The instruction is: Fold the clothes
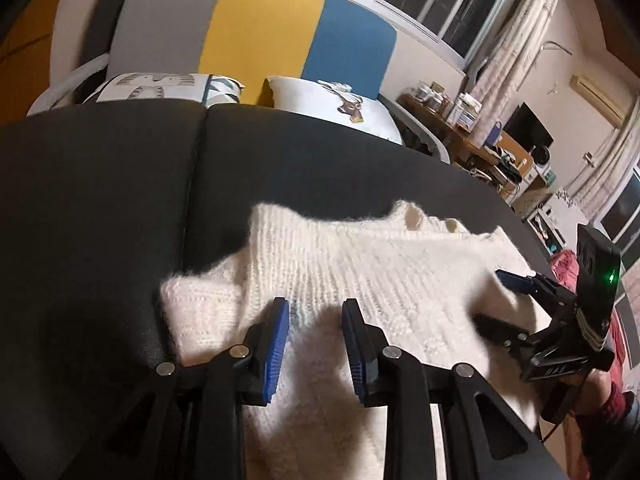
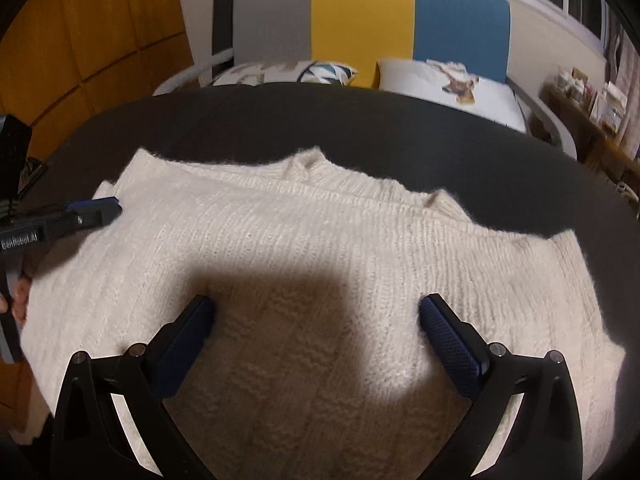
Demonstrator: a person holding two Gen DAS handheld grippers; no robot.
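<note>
Left gripper [image 1: 316, 344] hovers low over the cream-white chunky-knit sweater [image 2: 320, 248], its blue-padded jaws parted by a narrow gap with only knit visible between them; no fabric is pinched. Right gripper [image 2: 316, 340] hangs above the middle of the same garment with jaws spread wide, holding nothing; whether its pads brush the knit cannot be told.

Sweater position: it lies on the black padded worktop [image 1: 100, 200], neckline toward the far edge, body spread toward the near edge and running past it out of view. At the left side a layer of knit lies doubled over a lower layer, which juts out toward the worktop's centre seam. The right shoulder and side lie flat in a single spread.

Task status: judged from the layout, the garment is at most partly folded; the broad body panel is open and no compact bundle exists. The overlap at the left could be a sleeve turned in or simply bunched fabric.

Beyond the far edge stands a grey, yellow and blue striped sofa [image 2: 360, 12] with printed white cushions [image 2: 448, 84].
</note>
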